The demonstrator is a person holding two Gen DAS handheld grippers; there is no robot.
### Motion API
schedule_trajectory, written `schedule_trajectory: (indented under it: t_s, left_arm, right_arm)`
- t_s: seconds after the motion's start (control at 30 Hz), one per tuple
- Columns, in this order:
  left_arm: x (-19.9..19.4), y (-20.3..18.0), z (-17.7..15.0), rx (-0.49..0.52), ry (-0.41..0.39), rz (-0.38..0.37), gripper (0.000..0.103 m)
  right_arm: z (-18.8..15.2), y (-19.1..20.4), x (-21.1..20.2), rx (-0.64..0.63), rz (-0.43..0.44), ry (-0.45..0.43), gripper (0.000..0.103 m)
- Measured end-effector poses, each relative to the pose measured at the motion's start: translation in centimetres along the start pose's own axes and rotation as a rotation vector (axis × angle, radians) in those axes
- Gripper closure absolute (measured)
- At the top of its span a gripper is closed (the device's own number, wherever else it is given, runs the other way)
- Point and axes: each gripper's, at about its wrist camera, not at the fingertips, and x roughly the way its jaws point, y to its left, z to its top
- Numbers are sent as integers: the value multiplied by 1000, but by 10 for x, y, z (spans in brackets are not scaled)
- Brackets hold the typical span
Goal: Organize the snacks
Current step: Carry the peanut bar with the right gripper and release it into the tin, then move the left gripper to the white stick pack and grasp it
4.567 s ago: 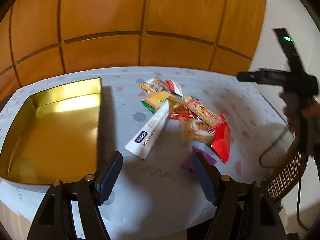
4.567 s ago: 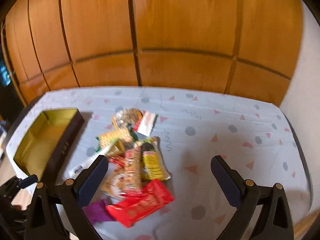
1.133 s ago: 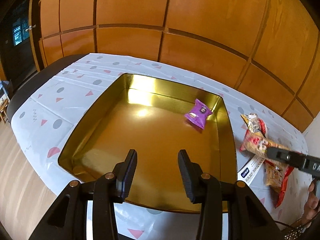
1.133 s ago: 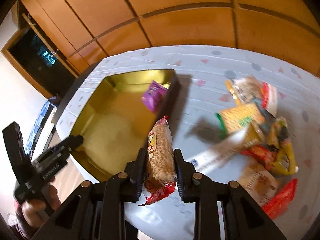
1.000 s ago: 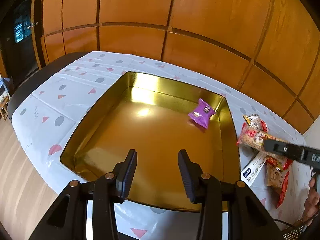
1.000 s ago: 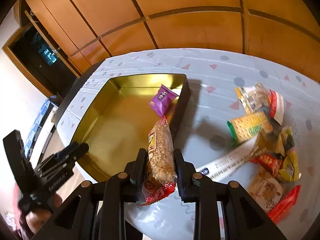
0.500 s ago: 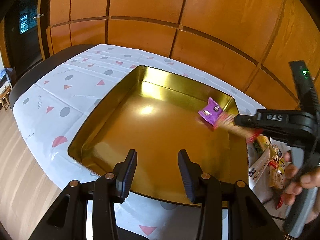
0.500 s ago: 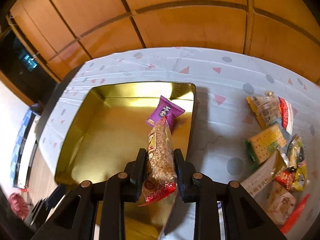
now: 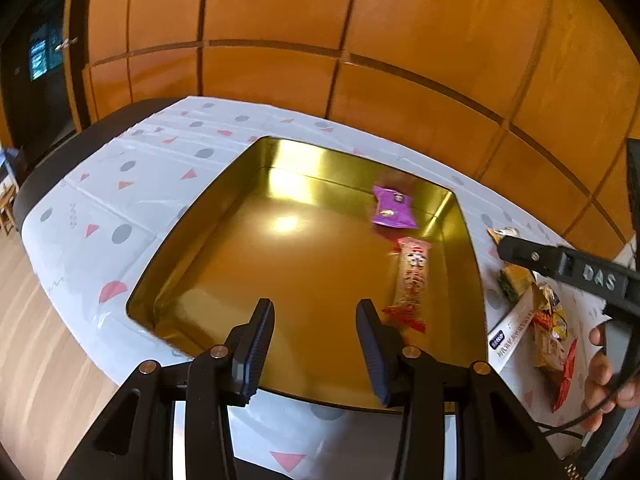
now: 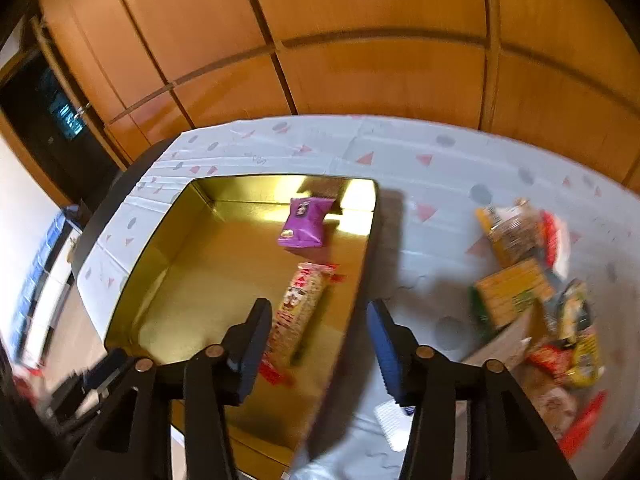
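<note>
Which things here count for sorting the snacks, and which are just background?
Job: gold tin; purple packet and long red-ended snack bar lying in it; snack pile on the tablecloth; right gripper, jaws just opened, empty.

Background: patterned tablecloth; wooden wall panels; left gripper, empty.

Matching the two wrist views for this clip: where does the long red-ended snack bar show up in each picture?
Left wrist view: the long snack bar lies in the gold tin, right of centre, just beyond the right finger of the left tool.
Right wrist view: the bar lies in the tin, low centre, beside the left finger of the right tool.
Shared landmark: the purple packet, just beyond the bar.
</note>
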Motion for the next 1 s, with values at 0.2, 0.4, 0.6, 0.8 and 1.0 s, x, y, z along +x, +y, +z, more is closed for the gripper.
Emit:
schedule_trajectory:
  t_s: [0.2, 0.4, 0.6, 0.8, 1.0]
  left_arm:
    - [-6, -17, -1, 55, -14, -18, 60]
    - [-10, -31, -2, 107, -23, -24, 60]
    - [-11, -45, -4, 157, -24, -33, 60]
    - [-14, -68, -7, 235, -25, -65, 60]
    - [-18, -112, -12, 387, -10, -161, 60]
  right_arm:
    - [-20, -17, -29, -89, -53, -55, 46]
    - [-40, -44, -53, -128, -104, -84, 46]
    - [-53, -85, -77, -109, -192, -103, 44]
    - [-57, -137, -96, -13, -264, -112, 44]
    - [-56, -185, -114, 51, -340, -127, 38]
